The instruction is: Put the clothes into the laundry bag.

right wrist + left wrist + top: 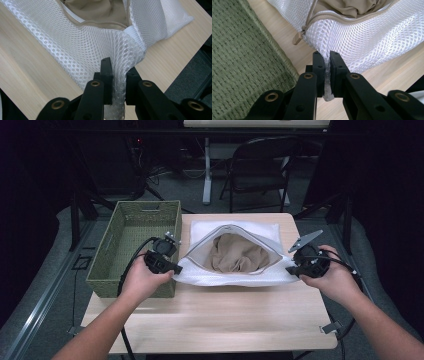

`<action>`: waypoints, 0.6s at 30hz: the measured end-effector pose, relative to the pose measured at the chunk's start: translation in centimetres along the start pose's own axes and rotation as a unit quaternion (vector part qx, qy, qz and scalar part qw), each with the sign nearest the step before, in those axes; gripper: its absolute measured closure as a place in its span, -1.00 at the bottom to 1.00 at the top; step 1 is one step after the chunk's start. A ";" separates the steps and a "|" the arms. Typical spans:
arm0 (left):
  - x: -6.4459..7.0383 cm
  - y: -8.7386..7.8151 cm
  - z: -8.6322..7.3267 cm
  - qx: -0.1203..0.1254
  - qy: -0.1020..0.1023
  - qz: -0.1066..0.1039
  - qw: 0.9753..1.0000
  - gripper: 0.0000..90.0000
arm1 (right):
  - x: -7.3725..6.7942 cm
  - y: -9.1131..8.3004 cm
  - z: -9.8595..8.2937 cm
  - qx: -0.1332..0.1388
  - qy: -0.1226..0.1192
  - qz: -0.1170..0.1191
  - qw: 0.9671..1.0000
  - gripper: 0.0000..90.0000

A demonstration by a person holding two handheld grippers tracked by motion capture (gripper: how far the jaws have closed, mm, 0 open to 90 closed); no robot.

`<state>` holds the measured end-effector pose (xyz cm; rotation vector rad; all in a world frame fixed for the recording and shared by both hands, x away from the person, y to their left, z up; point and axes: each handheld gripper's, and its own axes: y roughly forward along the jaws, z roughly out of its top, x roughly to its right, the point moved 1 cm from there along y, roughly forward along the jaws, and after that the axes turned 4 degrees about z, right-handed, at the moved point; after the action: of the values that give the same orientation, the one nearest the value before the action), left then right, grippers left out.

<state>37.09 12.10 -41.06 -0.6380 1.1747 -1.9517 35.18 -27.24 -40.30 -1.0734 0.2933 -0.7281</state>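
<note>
I have the white mesh bag [235,272] lying on the desk [215,320], its zipper mouth gaping toward the far side, with a tan cloth [235,254] bunched inside. My left claw [172,268] is clamped on the bag's near-left corner; in the left gripper view the mesh [362,42] is pinched thin between the two jaws, just below the zipper pull [297,38]. My right claw [291,269] is closed on the near-right corner, where the right gripper view shows a thicker fold of mesh [82,50] gathered between the jaws, beside the white seam end [135,37].

The green woven basket [107,250] sits touching the desk's left edge, just beside my left claw.

My worries from here: the left grip holds very little fabric, so I judge a sharp lift could let the mesh slip out and that corner would drop. With the mouth open, tilting the bag away from me could spill the cloth onto the desk. Pulling the corners apart too hard might strain the mesh or the zipper. Swinging left, my claw could knock the basket rim.
</note>
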 end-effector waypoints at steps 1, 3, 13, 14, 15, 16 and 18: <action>-0.1 0.1 -0.1 0.000 0.000 -0.001 1.000 0.87 | -0.1 0.1 -0.1 0.000 0.001 0.002 1.000 0.79; 0.0 0.2 -0.4 0.002 -0.001 -0.002 1.000 0.87 | -0.2 0.2 -0.3 0.003 0.001 0.002 1.000 0.79; 0.5 0.9 -1.6 0.006 0.001 -0.002 1.000 0.87 | -0.7 0.8 -1.4 0.010 0.008 0.010 1.000 0.77; 0.6 1.0 -1.7 0.006 0.002 -0.002 1.000 0.87 | -0.7 0.9 -1.6 0.012 0.010 0.010 1.000 0.77; 0.6 1.1 -1.8 0.008 0.000 -0.003 1.000 0.87 | -0.7 0.9 -1.7 0.013 0.013 0.012 1.000 0.76; 0.7 1.1 -1.9 0.008 -0.001 -0.003 1.000 0.87 | -0.7 0.9 -1.9 0.015 0.014 0.013 1.000 0.76; 0.9 1.3 -2.1 0.007 -0.001 -0.004 1.000 0.87 | -0.8 1.0 -2.2 0.017 0.017 0.014 1.000 0.75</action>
<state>35.47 12.11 -43.16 -0.6375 1.1570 -1.9645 33.83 -27.95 -42.30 -1.0226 0.3238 -0.7246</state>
